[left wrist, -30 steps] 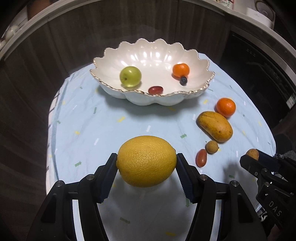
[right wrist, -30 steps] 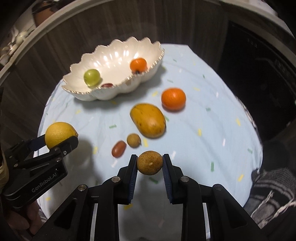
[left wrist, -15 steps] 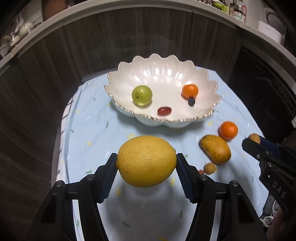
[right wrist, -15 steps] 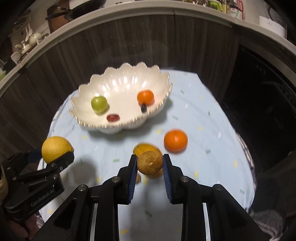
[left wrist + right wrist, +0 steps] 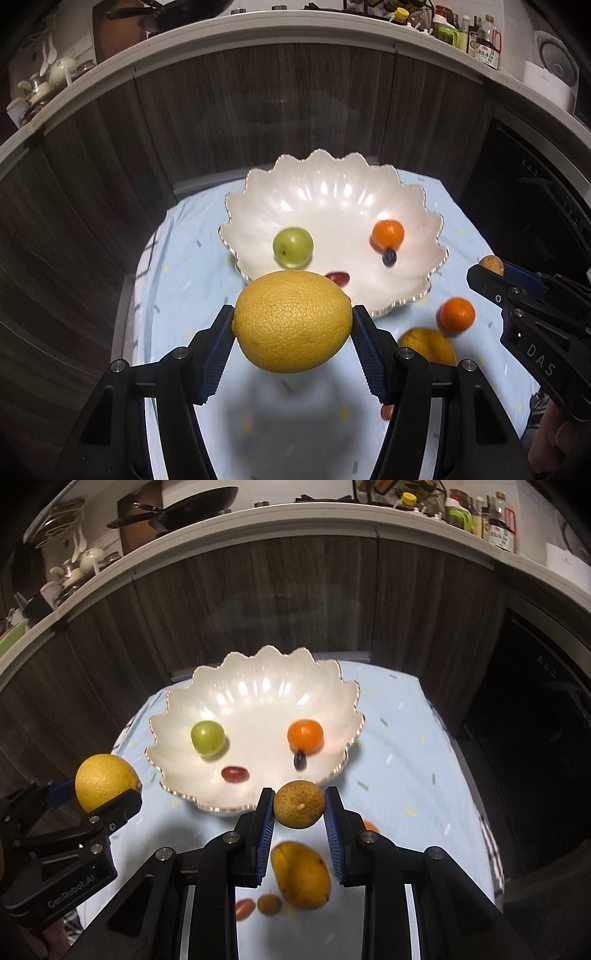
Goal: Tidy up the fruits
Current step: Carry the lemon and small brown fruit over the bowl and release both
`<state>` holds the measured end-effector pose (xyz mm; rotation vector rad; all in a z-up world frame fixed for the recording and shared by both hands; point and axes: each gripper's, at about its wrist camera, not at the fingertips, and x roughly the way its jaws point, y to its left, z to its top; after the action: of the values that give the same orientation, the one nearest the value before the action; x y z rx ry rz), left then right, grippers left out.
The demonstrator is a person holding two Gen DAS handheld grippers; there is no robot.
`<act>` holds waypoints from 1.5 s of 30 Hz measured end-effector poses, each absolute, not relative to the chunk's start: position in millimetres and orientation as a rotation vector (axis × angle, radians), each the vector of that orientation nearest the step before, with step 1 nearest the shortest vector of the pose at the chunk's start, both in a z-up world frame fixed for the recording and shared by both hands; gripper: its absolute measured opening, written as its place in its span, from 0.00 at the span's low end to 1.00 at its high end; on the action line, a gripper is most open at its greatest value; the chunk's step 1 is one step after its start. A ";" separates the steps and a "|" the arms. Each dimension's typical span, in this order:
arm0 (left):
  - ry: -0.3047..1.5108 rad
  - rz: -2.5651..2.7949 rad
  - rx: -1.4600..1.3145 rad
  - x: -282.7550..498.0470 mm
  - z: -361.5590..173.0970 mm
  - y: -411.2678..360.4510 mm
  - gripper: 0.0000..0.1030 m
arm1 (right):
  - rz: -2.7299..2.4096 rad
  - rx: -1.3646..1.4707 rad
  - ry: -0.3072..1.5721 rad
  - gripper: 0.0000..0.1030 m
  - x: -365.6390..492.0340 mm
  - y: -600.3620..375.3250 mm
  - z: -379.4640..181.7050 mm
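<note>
My left gripper [image 5: 293,326] is shut on a big yellow lemon [image 5: 293,321], held above the cloth just before the near rim of the white scalloped bowl [image 5: 332,192]. My right gripper [image 5: 299,805] is shut on a small brown round fruit [image 5: 299,804], held at the bowl's [image 5: 258,686] front rim. The bowl holds a green fruit [image 5: 207,738], a small orange [image 5: 305,735], a red grape [image 5: 235,774] and a dark berry [image 5: 300,760]. The lemon also shows at the left of the right wrist view [image 5: 105,782].
On the light blue cloth [image 5: 406,760] lie a mango [image 5: 301,875], a small brown fruit [image 5: 269,904], a red grape tomato [image 5: 245,908] and an orange [image 5: 457,315]. Dark wood cabinet fronts [image 5: 277,103] rise behind the table.
Both grippers have risen and moved forward toward the bowl with their fruits. The bowl now sits nearer, and the loose fruits have slid below and behind the fingers.
</note>
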<state>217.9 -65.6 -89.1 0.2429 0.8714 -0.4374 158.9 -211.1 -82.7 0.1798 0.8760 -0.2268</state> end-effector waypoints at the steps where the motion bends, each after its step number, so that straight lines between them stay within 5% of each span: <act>1: 0.868 -0.436 0.242 221.2 -87.8 -67.1 0.60 | -0.223 0.176 0.874 0.27 161.7 -212.2 -82.3; 41: 0.943 -0.447 0.281 296.6 -136.4 -105.9 0.60 | -0.158 0.190 0.978 0.27 238.0 -236.1 -135.9; 45: 0.971 -0.443 0.311 295.9 -145.1 -108.6 0.61 | -0.170 0.183 0.977 0.36 236.1 -238.0 -137.7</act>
<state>295.9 -108.6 -145.1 0.3112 0.9710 -0.4430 236.1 -238.0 -137.7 0.1833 0.9767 -0.1698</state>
